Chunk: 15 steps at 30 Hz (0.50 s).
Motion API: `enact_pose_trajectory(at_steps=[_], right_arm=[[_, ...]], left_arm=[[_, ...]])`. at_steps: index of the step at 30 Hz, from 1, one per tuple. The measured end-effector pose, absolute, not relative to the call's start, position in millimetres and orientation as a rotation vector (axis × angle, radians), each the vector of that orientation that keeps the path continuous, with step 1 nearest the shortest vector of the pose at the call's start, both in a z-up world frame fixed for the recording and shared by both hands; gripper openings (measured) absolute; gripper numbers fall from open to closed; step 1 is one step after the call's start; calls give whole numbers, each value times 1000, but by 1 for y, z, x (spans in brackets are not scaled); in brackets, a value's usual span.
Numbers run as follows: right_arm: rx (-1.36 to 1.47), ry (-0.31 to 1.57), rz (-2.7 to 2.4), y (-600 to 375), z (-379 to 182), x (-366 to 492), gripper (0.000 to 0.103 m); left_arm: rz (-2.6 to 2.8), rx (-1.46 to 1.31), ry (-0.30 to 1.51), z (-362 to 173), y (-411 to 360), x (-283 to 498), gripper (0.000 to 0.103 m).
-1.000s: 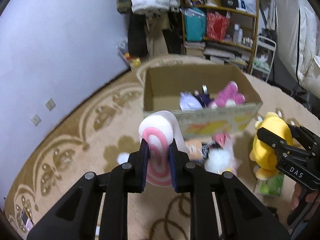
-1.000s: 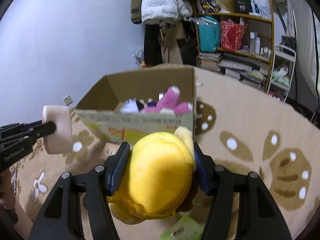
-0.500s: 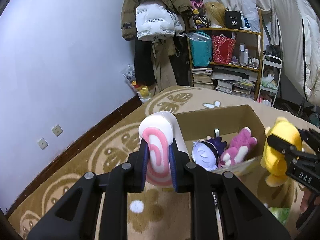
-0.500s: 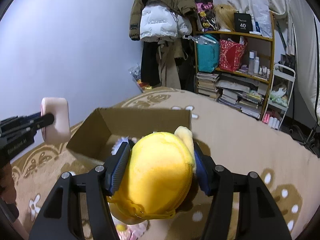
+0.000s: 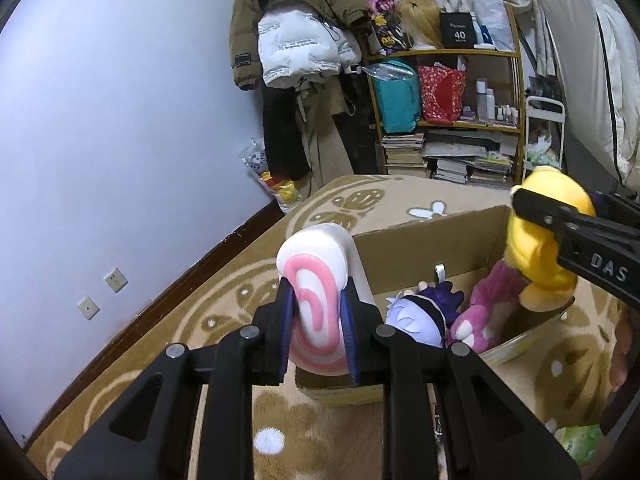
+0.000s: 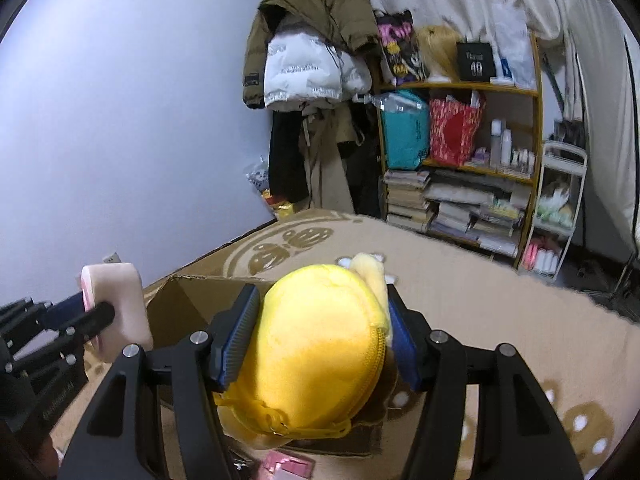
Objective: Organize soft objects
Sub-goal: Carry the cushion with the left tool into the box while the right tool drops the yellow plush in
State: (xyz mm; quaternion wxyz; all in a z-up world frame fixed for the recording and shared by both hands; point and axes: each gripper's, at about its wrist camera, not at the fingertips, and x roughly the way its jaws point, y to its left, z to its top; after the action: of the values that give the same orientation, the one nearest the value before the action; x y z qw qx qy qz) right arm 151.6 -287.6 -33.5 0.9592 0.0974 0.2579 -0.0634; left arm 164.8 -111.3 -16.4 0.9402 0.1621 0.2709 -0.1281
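My left gripper point(image 5: 318, 332) is shut on a white and pink swirl-roll plush point(image 5: 316, 284), held above the near left corner of the open cardboard box point(image 5: 424, 240). My right gripper point(image 6: 320, 344) is shut on a yellow plush point(image 6: 316, 348) with a zipper, held above the box's right side; it also shows in the left wrist view point(image 5: 540, 256). Inside the box lie a purple and white doll point(image 5: 420, 312) and a pink plush point(image 5: 488, 308). The roll plush also shows at the left of the right wrist view point(image 6: 116, 308).
The box stands on a tan patterned carpet point(image 5: 224, 312). A green packet point(image 5: 580, 440) and a pink packet point(image 6: 288, 466) lie on the carpet near the box. Coats point(image 5: 300, 40) hang at the far wall beside a cluttered shelf point(image 5: 448, 120). A white cart point(image 6: 560, 208) stands at the right.
Both grippers have risen from near the carpet and moved forward over the box, each still holding its plush. The yellow plush now hangs over the box's right side.
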Motion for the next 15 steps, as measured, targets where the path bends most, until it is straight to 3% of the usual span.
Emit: enact_pose_trajectory(at_steps=[11, 15], right_arm=[[170, 592, -108, -276, -61, 162, 68], [174, 585, -101, -279, -60, 164, 74]], left_arm=[[-278, 295, 602, -28, -112, 173, 27], [-289, 286, 623, -31, -113, 176, 29]])
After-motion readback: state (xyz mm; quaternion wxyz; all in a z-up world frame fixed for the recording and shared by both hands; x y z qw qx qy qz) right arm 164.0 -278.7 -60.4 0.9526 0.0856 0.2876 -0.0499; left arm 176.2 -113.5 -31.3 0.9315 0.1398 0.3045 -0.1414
